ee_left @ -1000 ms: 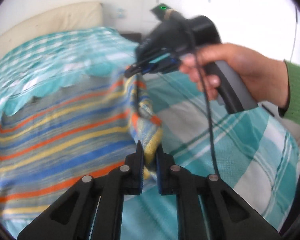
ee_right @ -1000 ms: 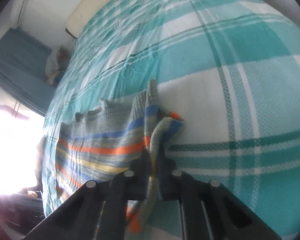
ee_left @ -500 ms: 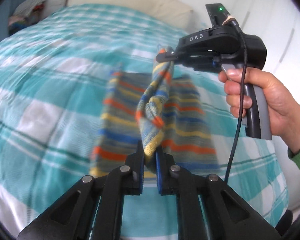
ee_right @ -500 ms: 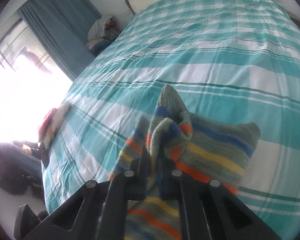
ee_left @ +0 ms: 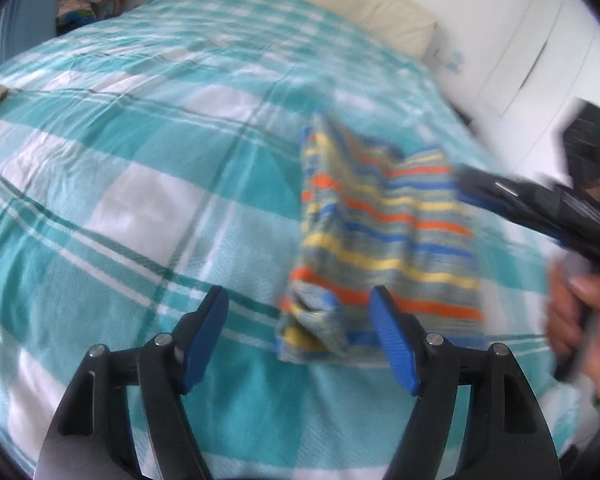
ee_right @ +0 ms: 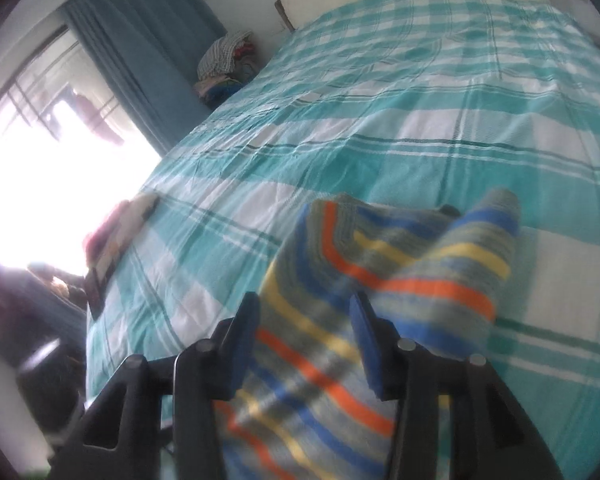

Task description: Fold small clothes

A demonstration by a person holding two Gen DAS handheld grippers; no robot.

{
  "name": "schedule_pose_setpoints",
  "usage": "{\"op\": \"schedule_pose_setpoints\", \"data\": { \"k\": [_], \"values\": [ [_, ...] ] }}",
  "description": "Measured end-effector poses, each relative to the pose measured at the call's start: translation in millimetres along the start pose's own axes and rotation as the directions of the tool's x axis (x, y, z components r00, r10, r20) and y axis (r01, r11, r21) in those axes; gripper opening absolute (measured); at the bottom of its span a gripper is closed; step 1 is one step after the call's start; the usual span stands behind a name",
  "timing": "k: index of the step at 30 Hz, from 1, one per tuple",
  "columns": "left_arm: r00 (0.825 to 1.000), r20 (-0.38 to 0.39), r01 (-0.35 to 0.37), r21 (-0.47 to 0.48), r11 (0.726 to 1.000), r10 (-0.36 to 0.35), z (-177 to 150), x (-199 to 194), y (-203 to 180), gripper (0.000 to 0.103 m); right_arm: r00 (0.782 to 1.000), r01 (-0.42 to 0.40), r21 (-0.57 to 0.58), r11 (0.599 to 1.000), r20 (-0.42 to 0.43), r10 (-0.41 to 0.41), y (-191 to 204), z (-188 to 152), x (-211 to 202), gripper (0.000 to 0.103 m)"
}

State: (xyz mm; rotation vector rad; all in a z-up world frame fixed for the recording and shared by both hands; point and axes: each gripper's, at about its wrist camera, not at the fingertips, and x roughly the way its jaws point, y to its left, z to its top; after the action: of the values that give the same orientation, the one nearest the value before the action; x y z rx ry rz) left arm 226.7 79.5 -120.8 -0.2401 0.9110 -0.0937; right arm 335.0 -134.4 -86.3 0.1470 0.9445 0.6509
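No brand, label or lettering can be read in either view; the only marking is a small green light at the far right edge of the left wrist view, on the blurred black body of the right gripper (ee_left: 466,186). The task's thing is a small knitted garment (ee_left: 384,236), grey-green with narrow stripes of orange, yellow and blue, lying folded lengthwise into a tall band on the teal-and-white checked bedspread (ee_left: 140,168). In the left wrist view it sits right of centre, its lower left corner rumpled into a loose bunch, its top edge uneven and blurred. The left gripper (ee_left: 298,312) fills the bottom of that frame with its blue-padded jaws opening and standing wide; the rumpled corner shows between them, but neither pad presses on it. In the right wrist view the garment runs from the bottom centre up to the middle right, where one end humps up in a rounded fold. The right gripper's jaws are opening too, about half spread, with the striped cloth passing between and beneath them and no pad clamped on it. A hand (ee_left: 580,320) grips the right gripper's handle at the right edge. A cream pillow (ee_left: 340,4) lies at the top, a pile of clothes (ee_right: 226,64) beside the blue curtain (ee_right: 140,48) at upper left.
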Motion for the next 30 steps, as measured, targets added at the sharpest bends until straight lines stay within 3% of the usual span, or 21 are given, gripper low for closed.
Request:
{"op": "schedule_pose_setpoints", "data": {
  "k": [2,3,5,6,8,9,12,20,30],
  "values": [
    [0.994,-0.075,-0.078,-0.006,0.997,0.077,1,16,11,0.071,0.999,-0.03,-0.051,0.998,-0.036,0.028,9,-37,-12,0.047],
    [0.994,-0.081,-0.069,-0.011,0.998,0.068,0,17,14,0.072,0.997,-0.046,-0.052,0.998,-0.072,0.042,10,-57,-11,0.047],
    [0.994,-0.074,-0.08,-0.002,0.997,0.079,-4,4,17,0.076,0.98,-0.001,-0.056,0.998,-0.201,-0.011,11,-97,4,0.047],
    [0.994,-0.069,-0.085,-0.001,0.996,0.085,-5,-4,19,0.081,0.976,0.047,-0.091,0.995,-0.207,-0.065,14,-116,1,0.047],
    [0.994,-0.034,-0.107,0.013,0.994,0.107,-8,-24,20,0.084,0.984,0.123,-0.164,0.979,-0.111,-0.142,28,-137,-26,0.049],
    [0.992,-0.019,-0.124,0.03,0.992,0.124,-8,-32,18,0.088,0.983,0.144,-0.173,0.974,-0.086,-0.161,33,-143,-37,0.056],
    [0.986,0.033,-0.165,0.086,0.983,0.162,-14,-56,10,0.09,0.982,0.186,-0.159,0.97,-0.001,-0.189,43,-160,-67,0.068],
    [0.971,0.117,-0.228,0.166,0.959,0.211,-10,-78,-10,0.093,0.969,0.247,-0.099,0.964,0.007,-0.247,41,-182,-80,0.069],
    [0.968,0.123,-0.238,0.179,0.955,0.219,-5,-78,-13,0.094,0.963,0.268,-0.089,0.959,0.008,-0.268,39,-187,-82,0.069]
  ]
}}
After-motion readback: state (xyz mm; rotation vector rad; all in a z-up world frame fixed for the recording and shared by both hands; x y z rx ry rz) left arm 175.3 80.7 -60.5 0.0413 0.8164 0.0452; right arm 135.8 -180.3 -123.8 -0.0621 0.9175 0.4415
